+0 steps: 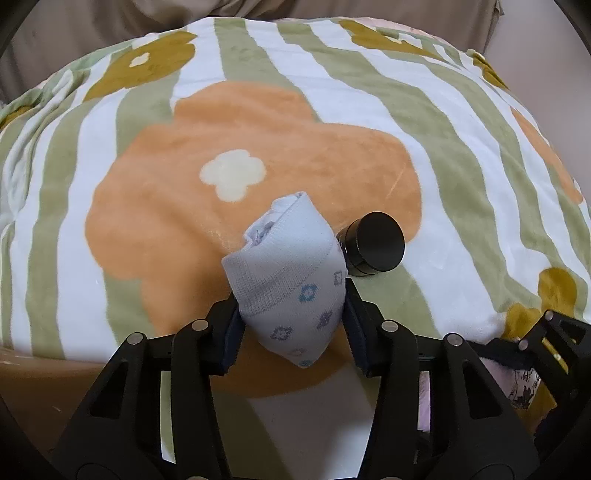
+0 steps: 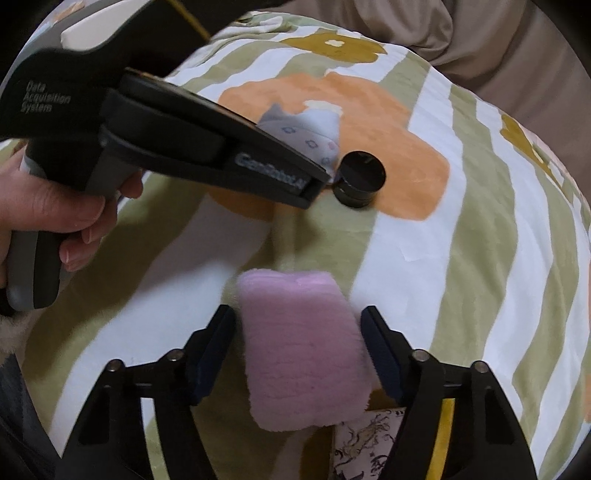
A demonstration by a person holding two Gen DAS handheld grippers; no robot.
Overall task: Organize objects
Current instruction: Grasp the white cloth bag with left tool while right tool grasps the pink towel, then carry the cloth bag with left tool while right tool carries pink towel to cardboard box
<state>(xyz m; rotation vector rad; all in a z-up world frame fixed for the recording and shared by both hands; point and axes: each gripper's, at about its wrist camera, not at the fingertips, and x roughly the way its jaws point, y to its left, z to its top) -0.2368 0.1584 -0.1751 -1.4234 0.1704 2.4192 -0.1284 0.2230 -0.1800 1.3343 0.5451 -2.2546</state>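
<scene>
- Two grippers each carry a soft item: the left gripper [image 1: 291, 325] clamps a rolled pale-blue sock [image 1: 291, 273], the right gripper [image 2: 297, 354] squeezes a pink plush roll [image 2: 303, 350].
- Just right of the sock, a black jar [image 1: 373, 247] lies on the blanket [image 1: 129, 192].
- Neither item looks placed yet, so sorting seems midway.

Background: fleece blanket [image 1: 332, 122] fills most of both views, with green and white stripes, large orange flower at centre, mustard flowers toward the upper corners and right edge. Surface domed, softly wrinkled at left of the left wrist view. Beige fabric [image 1: 74, 33] runs along the top of the frame, creased. Lighting even and soft.
</scene>
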